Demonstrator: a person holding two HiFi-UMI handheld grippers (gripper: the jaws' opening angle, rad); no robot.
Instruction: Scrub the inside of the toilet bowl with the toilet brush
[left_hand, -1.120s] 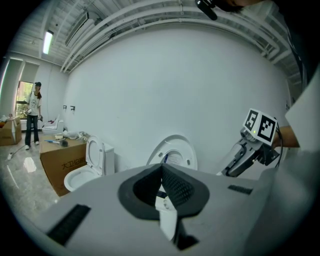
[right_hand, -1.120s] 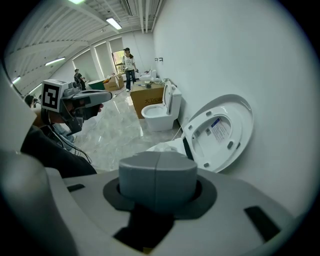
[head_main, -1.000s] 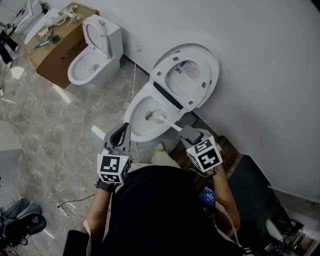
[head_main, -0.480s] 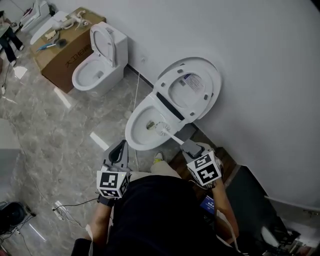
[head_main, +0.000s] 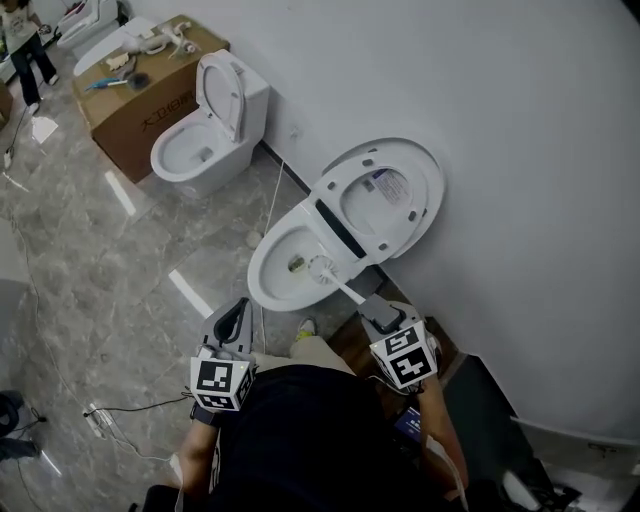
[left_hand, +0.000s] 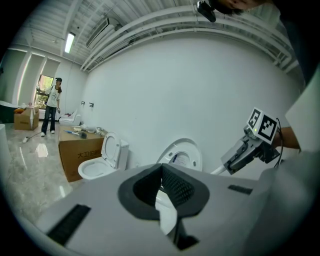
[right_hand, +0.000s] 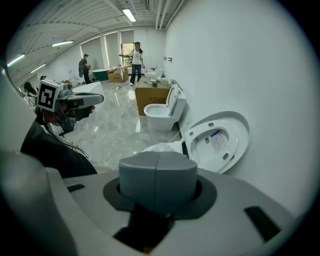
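Observation:
The white toilet bowl (head_main: 275, 268) stands open with its lid (head_main: 390, 200) raised against the wall. The white toilet brush (head_main: 323, 268) has its head inside the bowl, just right of the drain. Its handle slants back into my right gripper (head_main: 372, 308), which is shut on it. In the right gripper view the shut jaws (right_hand: 156, 172) hide the handle, and the lid (right_hand: 220, 140) shows beyond them. My left gripper (head_main: 241, 304) hangs left of the bowl, above the floor, shut with nothing in it. Its pads (left_hand: 175, 185) touch at the tips.
A second toilet (head_main: 205, 135) and a cardboard box (head_main: 140, 85) with tools on top stand further along the wall. A cable (head_main: 60, 380) lies on the marble floor at left. A dark step (head_main: 450, 340) is by my right. People stand far off (right_hand: 135, 62).
The head view has shifted, so both toilets sit lower and further right in the picture. The brush head stays in the bowl by the drain. Both grippers keep much the same places.

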